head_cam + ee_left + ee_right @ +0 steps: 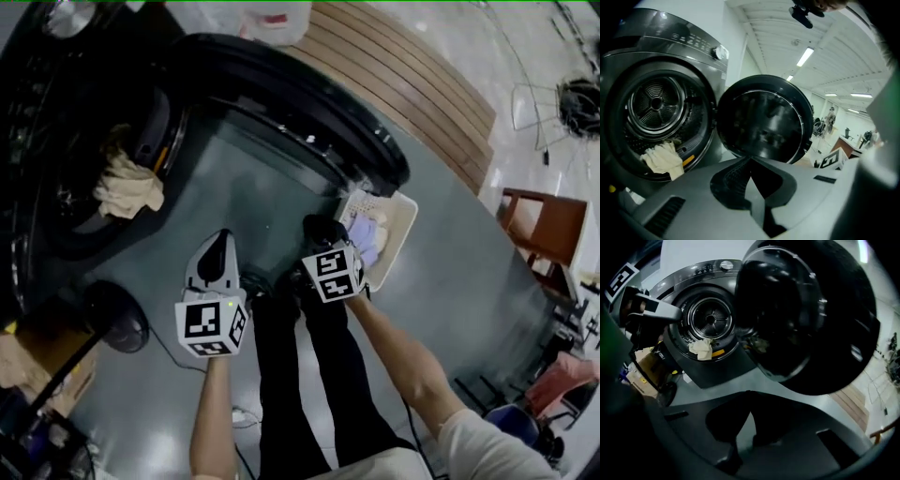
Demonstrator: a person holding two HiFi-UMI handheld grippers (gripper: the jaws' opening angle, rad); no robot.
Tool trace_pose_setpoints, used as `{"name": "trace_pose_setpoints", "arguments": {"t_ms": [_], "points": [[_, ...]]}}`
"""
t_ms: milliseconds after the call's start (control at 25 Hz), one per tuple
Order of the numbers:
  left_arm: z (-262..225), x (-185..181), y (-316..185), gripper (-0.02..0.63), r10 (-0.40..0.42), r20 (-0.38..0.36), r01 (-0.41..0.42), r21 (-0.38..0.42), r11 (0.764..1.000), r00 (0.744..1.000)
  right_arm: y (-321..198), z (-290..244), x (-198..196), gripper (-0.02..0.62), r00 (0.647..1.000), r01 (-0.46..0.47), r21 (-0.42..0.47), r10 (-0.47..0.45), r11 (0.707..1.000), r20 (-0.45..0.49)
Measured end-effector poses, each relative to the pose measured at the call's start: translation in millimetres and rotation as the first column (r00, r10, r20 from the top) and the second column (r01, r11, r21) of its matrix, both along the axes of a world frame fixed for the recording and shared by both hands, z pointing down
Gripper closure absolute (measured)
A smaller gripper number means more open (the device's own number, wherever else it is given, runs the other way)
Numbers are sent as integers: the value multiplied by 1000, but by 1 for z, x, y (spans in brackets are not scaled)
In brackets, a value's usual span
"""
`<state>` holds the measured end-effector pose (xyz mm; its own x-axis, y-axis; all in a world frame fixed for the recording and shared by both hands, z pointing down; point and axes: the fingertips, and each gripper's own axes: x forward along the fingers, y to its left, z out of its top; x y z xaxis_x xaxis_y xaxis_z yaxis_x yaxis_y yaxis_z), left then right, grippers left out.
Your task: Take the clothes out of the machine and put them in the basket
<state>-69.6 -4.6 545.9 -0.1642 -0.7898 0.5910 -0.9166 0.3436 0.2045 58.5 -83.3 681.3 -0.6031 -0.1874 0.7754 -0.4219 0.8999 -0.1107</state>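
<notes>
The dark washing machine (56, 141) stands with its round door (281, 94) swung wide. A cream cloth (129, 187) hangs over the drum's lower rim; it also shows in the left gripper view (663, 159) and the right gripper view (704, 348). The white basket (408, 211) sits on the floor right of the door with lavender clothes (367, 234) in it. My left gripper (222, 239) hovers over the floor before the machine, shut and empty (750, 160). My right gripper (319, 230) is beside the basket's left edge, shut on nothing (749, 393).
The person's legs in black trousers (309, 375) stand between the grippers. A cardboard box (37, 361) and a black round base (117, 319) lie at the lower left. A slatted wooden platform (403, 75) runs behind the door. Wooden furniture (544, 225) stands at the right.
</notes>
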Motion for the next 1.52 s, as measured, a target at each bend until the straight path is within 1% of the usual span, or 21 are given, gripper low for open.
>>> {"name": "trace_pose_setpoints", "arguments": {"t_ms": [120, 240, 360, 480, 680, 800, 880, 920, 960, 1000, 1080, 1160, 1280, 1360, 1520], "points": [[-2, -32, 42, 588, -116, 9, 116, -1, 993, 993, 23, -13, -53, 571, 993, 109, 14, -109, 994, 38], [-3, -60, 78, 588, -199, 6, 199, 0, 980, 980, 46, -27, -100, 571, 982, 177, 24, -178, 984, 67], [0, -87, 112, 589, -290, 8, 290, 7, 957, 957, 68, -37, -151, 571, 961, 253, 42, -256, 967, 107], [6, -105, 151, 588, -368, 4, 368, 12, 930, 930, 98, -43, -199, 571, 930, 335, 66, -341, 940, 138], [12, -130, 202, 588, -442, -3, 442, 1, 897, 897, 138, -52, -263, 571, 892, 411, 96, -421, 907, 165], [15, -146, 222, 588, -466, 1, 466, 9, 885, 885, 154, -49, -301, 569, 878, 427, 106, -439, 898, 189], [19, -155, 233, 588, -477, 3, 477, 12, 879, 879, 167, -46, -325, 564, 862, 449, 100, -460, 888, 213], [20, -159, 237, 589, -477, 7, 477, 12, 879, 879, 175, -44, -338, 512, 851, 465, 92, -473, 881, 227], [21, -164, 240, 588, -475, 15, 474, 14, 880, 880, 182, -41, -349, 382, 841, 481, 83, -486, 873, 239], [22, -168, 243, 589, -471, 23, 471, 17, 882, 882, 188, -38, -361, 315, 832, 495, 76, -498, 865, 246], [25, -174, 248, 588, -472, 31, 471, 23, 882, 881, 197, -30, -379, 247, 821, 513, 77, -515, 855, 247], [31, -180, 255, 588, -481, 30, 481, 26, 877, 876, 197, -20, -394, 202, 822, 508, 96, -515, 856, 243], [43, -190, 261, 588, -488, 33, 487, 32, 873, 872, 190, -7, -418, 123, 833, 476, 91, -482, 874, 272], [52, -193, 266, 588, -492, 34, 491, 28, 871, 870, 190, -1, -429, 94, 836, 471, 67, -470, 879, 285], [61, -202, 268, 589, -500, 39, 499, 37, 866, 865, 194, 15, -452, 38, 833, 476, 35, -463, 879, 302]]}}
